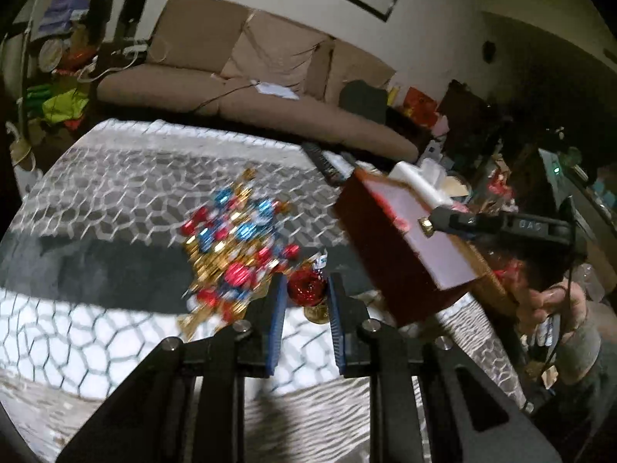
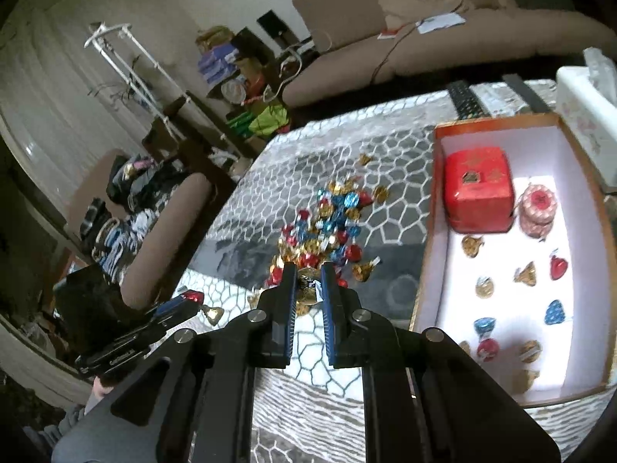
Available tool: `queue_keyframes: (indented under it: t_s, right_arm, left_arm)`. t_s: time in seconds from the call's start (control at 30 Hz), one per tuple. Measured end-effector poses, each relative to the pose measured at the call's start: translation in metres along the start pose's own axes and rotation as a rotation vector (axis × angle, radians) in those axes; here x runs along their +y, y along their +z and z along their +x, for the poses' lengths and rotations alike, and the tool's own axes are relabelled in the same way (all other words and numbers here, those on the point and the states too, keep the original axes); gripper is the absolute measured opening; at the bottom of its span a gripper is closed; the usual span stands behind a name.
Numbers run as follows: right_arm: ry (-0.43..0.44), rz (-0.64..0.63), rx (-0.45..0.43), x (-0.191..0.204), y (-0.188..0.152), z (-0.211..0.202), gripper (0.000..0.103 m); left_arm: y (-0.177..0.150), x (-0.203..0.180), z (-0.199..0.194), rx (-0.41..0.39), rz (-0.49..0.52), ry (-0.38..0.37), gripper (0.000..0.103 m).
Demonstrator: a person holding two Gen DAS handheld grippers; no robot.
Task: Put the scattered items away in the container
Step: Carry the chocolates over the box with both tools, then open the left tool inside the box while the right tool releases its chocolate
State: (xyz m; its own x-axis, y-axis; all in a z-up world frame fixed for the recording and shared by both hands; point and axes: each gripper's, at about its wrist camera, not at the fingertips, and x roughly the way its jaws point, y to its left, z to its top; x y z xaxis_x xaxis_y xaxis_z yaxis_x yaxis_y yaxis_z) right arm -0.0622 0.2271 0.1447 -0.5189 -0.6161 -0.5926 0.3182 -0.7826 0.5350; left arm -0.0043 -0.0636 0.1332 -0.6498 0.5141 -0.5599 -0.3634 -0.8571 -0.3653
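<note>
Jaws of both grippers pinch candies: left gripper (image 1: 306,289) a red candy (image 1: 306,288), right gripper (image 2: 308,289) a gold candy (image 2: 306,289).

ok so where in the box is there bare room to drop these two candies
Free: the white floor of the open red-rimmed box along its left wall, below the red square tin, and the strip between the candy columns. Crowded: top end, with the tin and pink round packet.

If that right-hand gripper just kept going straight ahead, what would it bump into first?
The right gripper already holds a gold foil-wrapped candy between its jaws. Straight ahead lies the heap of red, blue and gold foil-wrapped candies on the grey honeycomb-patterned tablecloth, so it would probably meet that, though depth is unclear.
</note>
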Motion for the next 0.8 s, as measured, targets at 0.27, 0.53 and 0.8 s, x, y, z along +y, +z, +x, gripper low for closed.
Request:
queue_keyframes:
  t_s: [0.27, 0.53, 0.8]
  right_arm:
    - [-0.112, 0.015, -0.071, -0.031, 0.021, -0.042, 0.012]
    - [-0.309, 0.032, 0.031, -0.084, 0.031, -0.037, 0.012]
    - [-0.445, 0.021, 0.197, -0.126, 0.026, -0.004, 0.012]
  left_arm:
    - [0.044, -0.08, 0.054, 0.01, 0.098, -0.063, 0.021]
    - [0.06, -0.146, 0.137, 0.104, 0.176, -0.08, 0.021]
    - [0.052, -0.158, 0.206, 0.24, 0.212, -0.007, 0.021]
